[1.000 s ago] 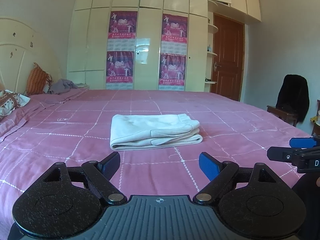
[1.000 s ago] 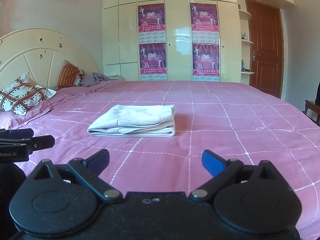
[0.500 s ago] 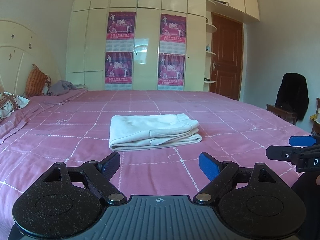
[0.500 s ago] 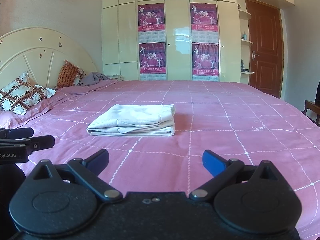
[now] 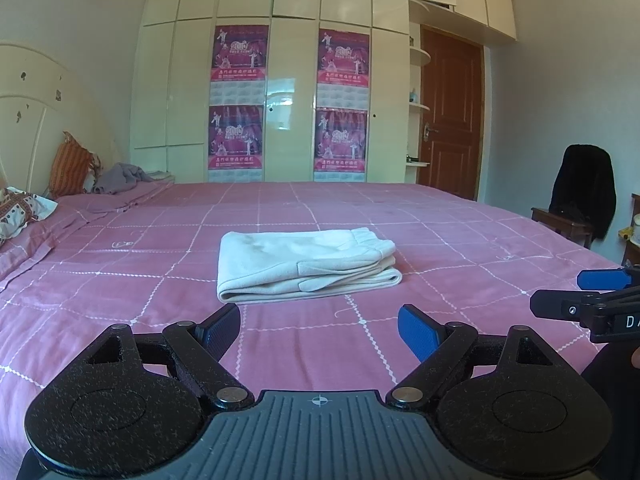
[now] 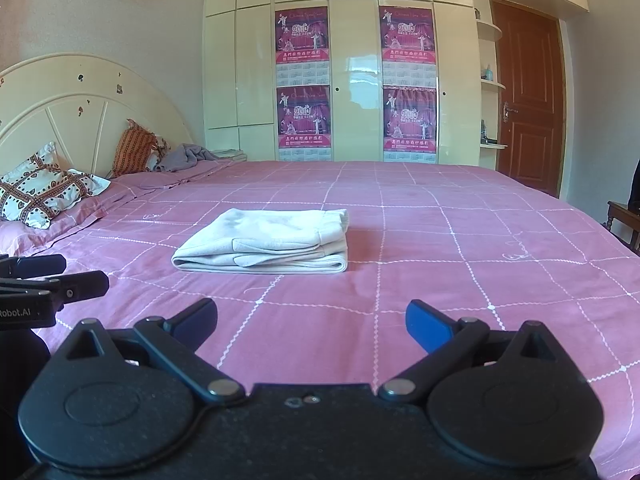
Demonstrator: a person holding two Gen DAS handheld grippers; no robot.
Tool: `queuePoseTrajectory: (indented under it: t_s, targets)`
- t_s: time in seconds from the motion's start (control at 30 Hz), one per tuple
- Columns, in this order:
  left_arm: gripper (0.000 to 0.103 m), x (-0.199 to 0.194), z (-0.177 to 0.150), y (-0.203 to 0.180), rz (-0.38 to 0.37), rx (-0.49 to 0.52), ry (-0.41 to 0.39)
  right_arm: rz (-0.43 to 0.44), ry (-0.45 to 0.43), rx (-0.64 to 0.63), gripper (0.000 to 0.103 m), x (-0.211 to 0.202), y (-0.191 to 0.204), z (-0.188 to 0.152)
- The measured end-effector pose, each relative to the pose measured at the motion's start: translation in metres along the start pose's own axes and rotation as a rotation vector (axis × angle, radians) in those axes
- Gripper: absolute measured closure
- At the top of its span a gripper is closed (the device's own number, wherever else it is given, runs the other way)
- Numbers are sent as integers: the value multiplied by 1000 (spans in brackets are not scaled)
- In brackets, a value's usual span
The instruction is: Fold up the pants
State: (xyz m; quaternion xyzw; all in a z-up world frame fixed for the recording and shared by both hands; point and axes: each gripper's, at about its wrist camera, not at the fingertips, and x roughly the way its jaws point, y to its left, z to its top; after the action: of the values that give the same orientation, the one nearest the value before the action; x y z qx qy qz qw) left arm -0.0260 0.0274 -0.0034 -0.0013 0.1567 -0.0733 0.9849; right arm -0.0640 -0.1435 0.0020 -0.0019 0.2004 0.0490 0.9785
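At far left a patterned pillow [image 6: 44, 190] is whole in the right wrist view but cut off by the frame edge in the left one, beside an arched cream headboard [image 6: 80, 108]. A striped orange cushion [image 5: 70, 168] leans there, with a crumpled grey cloth [image 5: 122, 176] next to it. The left gripper [image 5: 320, 330] hovers over the pink checked bedspread [image 5: 460, 240], its blue-padded fingers spread wide and holding nothing. The pants [image 5: 304, 264], soft off-white fabric folded into a thick layered rectangle, lie mid-bed, well apart from both tools. The right gripper [image 6: 312, 322] is likewise spread and empty. Only the left view shows the dark garment [image 5: 582, 188] draped on a chair; the right view clips it.
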Motion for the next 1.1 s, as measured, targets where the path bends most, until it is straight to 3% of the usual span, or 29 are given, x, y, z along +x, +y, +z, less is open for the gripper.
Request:
queuePoseTrajectory:
  t_s: [1.1]
  targets:
    - [17, -3, 0, 1, 1, 18, -14, -5, -2, -5, 1, 1, 0, -1]
